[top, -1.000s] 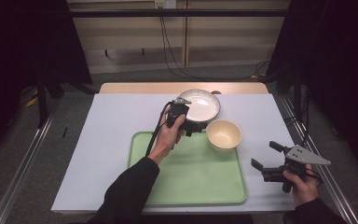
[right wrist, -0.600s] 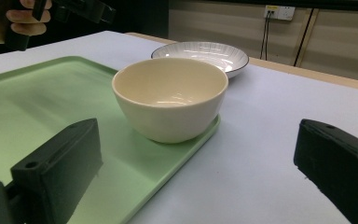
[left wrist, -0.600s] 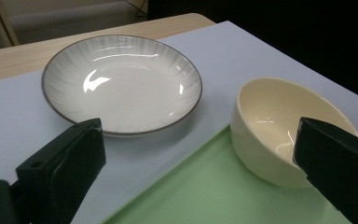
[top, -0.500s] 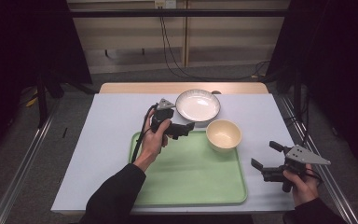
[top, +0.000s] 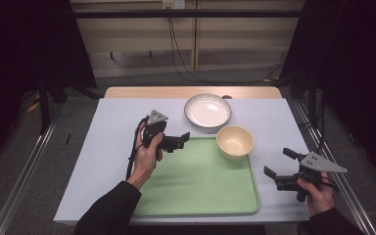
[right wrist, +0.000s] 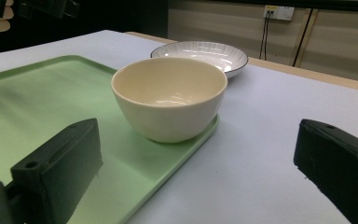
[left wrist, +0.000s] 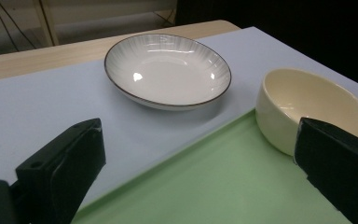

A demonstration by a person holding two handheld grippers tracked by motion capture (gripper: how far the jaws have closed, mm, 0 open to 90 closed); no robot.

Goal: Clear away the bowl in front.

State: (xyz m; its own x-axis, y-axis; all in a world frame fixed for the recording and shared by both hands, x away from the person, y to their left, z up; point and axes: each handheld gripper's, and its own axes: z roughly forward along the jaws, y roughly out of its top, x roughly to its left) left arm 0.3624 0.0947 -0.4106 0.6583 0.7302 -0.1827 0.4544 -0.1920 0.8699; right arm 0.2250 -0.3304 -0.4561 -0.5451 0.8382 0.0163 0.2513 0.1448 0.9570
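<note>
Here the left gripper (top: 176, 142), jaws spread and empty, hovers beside the white plate (top: 207, 110), lined up to take its rim; right gripper (top: 279, 164) gapes idle beside the green tray (top: 196, 188).

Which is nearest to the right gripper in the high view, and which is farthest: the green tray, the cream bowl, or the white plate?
From the right gripper:
1. Green tray, just to its left.
2. Cream bowl, on the tray's far right corner.
3. White plate, farther back on the table.

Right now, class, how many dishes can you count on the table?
2. The white ribbed shallow plate with a dark rim sits on the pale table cover beyond the green tray; the cream ceramic bowl stands in the tray's far right corner.
</note>
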